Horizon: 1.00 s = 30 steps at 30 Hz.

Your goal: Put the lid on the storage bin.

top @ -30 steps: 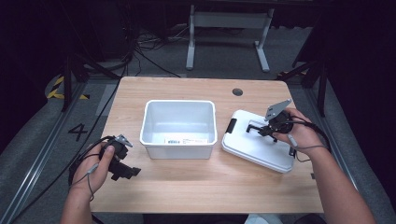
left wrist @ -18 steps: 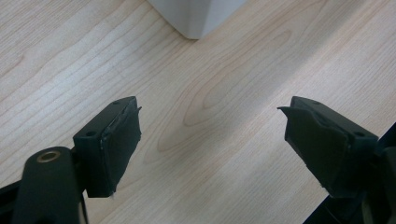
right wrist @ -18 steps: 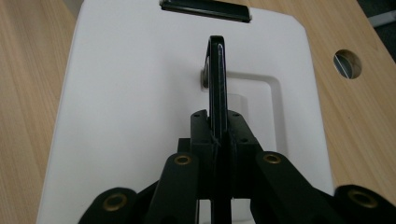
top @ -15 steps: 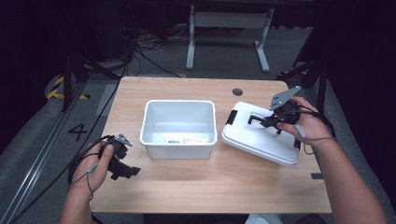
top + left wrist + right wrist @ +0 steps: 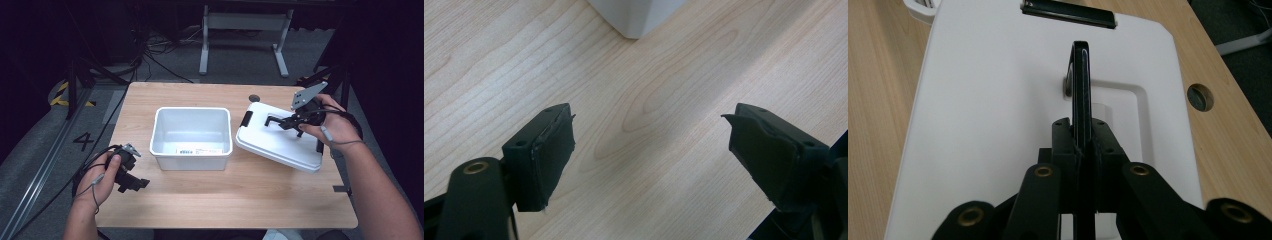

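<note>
A white open bin (image 5: 191, 137) stands at the middle of the wooden table (image 5: 225, 200). To its right a white lid (image 5: 277, 142) is lifted off the table at a tilt. My right gripper (image 5: 287, 121) is shut on the lid's black handle (image 5: 1079, 80), which stands upright between the jaws. A black latch (image 5: 1068, 13) sits at the lid's far edge. My left gripper (image 5: 131, 175) rests low near the table's front left, open with nothing between its fingers (image 5: 544, 155); a corner of the bin (image 5: 636, 15) lies ahead of it.
A round cable hole (image 5: 254, 98) is in the table behind the lid. A metal stand (image 5: 245, 35) and cables lie on the floor beyond the table. Bare wood runs along the front edge.
My right gripper has risen and moved back with the lid's handle, lifting the lid off the table at a tilt. The left gripper has stayed put.
</note>
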Each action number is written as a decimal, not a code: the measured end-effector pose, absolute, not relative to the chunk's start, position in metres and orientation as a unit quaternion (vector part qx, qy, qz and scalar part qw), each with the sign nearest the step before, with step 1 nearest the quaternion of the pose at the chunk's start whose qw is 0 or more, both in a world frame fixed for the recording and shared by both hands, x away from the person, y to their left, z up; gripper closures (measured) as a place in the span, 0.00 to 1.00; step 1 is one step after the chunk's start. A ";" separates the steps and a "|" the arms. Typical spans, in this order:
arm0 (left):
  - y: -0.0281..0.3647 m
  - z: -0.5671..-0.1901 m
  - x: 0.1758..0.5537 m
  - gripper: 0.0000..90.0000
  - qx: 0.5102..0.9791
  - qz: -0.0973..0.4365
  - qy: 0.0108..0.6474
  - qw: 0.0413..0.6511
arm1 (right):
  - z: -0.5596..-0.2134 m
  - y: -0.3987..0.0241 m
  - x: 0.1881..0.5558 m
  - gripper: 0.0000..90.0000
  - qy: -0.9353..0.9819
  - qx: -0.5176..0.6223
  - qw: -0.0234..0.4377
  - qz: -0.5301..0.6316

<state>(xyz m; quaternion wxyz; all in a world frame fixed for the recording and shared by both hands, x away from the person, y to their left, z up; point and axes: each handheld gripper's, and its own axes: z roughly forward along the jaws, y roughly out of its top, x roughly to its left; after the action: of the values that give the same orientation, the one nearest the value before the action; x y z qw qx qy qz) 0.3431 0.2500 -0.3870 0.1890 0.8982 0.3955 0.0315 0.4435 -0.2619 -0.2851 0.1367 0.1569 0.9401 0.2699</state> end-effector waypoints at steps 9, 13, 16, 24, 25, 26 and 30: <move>0.252 -0.387 0.344 0.21 0.897 0.033 0.397 0.190 | -0.265 -0.252 0.444 0.94 0.938 0.141 0.142 0.284; 0.253 -0.386 0.344 0.21 0.897 0.031 0.397 0.192 | -0.257 -0.242 0.446 0.94 0.940 0.131 0.146 0.279; 0.253 -0.386 0.344 0.21 0.897 0.030 0.396 0.194 | -0.250 -0.233 0.448 0.94 0.942 0.124 0.150 0.274; 0.256 -0.386 0.344 0.21 0.895 0.032 0.400 0.195 | -0.238 -0.205 0.449 0.94 0.944 0.100 0.153 0.275; 0.256 -0.385 0.344 0.21 0.896 0.033 0.397 0.196 | -0.237 -0.201 0.449 0.94 0.944 0.097 0.153 0.275; 0.257 -0.385 0.344 0.21 0.896 0.033 0.398 0.196 | -0.235 -0.197 0.449 0.94 0.945 0.093 0.151 0.274; 0.258 -0.384 0.343 0.21 0.894 0.033 0.400 0.198 | -0.231 -0.180 0.450 0.94 0.946 0.081 0.151 0.276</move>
<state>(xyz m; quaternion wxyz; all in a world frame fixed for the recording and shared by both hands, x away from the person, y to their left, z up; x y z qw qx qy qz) 0.3435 0.2579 -0.3843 0.1977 0.8942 0.4003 0.0332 0.4500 -0.1797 -0.2313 0.1512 0.0813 0.9456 0.2765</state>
